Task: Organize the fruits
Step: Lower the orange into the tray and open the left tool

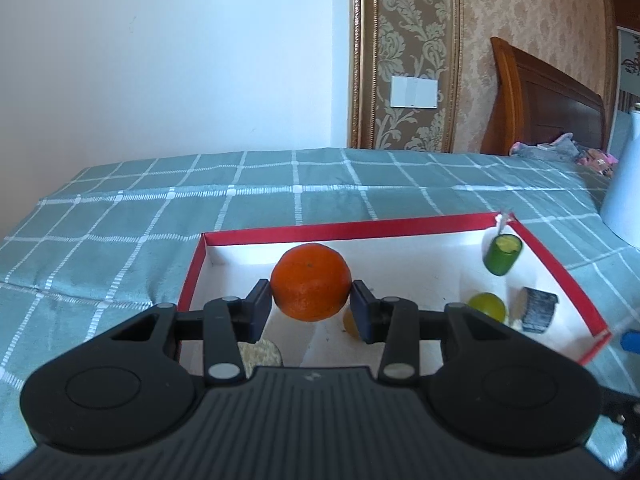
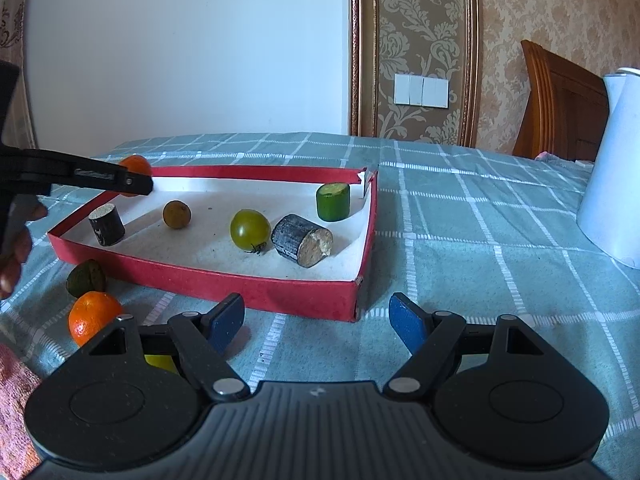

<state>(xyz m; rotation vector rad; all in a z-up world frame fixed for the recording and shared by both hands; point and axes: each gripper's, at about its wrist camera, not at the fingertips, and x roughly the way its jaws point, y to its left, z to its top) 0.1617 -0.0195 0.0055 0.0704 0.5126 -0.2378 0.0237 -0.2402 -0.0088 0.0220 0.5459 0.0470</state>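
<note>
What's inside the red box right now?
Inside the red box: two dark cut cylinders, a green tomato, a green cylinder, a small brown fruit. The left gripper hides part of the floor.

A small yellow fruit (image 2: pixel 160 362) hides mostly behind the right tongs' arm; the white plastic jug (image 2: pixel 612 168) is cut off.

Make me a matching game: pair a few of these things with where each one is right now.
Things:
1. green tomato
2. held orange
3. second orange
4. white jug

Places:
A. on the cloth, outside the box
B. between the left fingers
C. lying in the red box
D. standing to the right of the box

Pairs: 1-C, 2-B, 3-A, 4-D
</note>
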